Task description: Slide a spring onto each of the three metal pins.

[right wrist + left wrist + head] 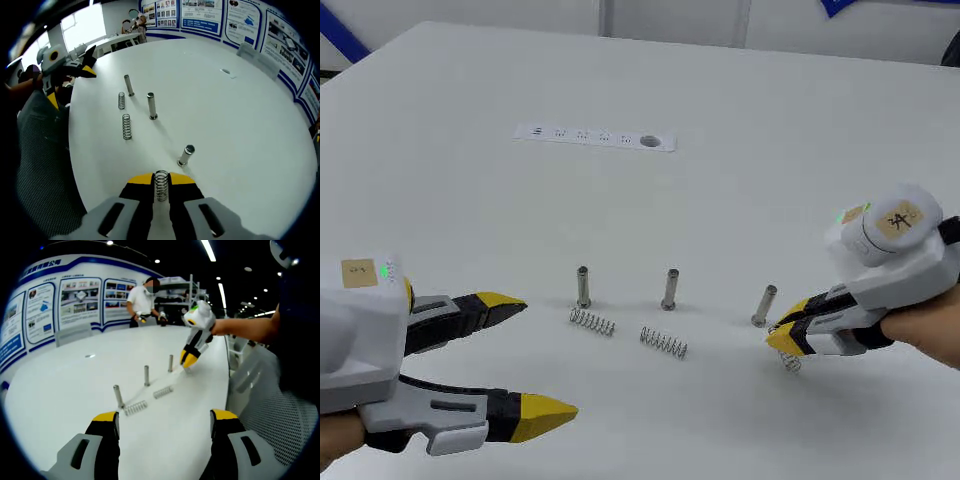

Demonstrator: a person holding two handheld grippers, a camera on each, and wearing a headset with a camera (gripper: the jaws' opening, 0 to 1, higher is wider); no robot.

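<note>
Beside the right pin (pixel 764 304), a spring (pixel 161 185) is gripped between the yellow tips of the right gripper (pixel 161 179), the jaws pinched onto its coils; it is held close to the pin but not on it. Over on the white table (pixel 470 200), the left pin (pixel 583 286) and middle pin (pixel 670 288) are seen upright and bare. Two loose springs (pixel 592 321) (pixel 663 342) are lying flat just in front of them. The left gripper (pixel 545 355) is held low at the near edge, its jaws spread wide apart on nothing.
</note>
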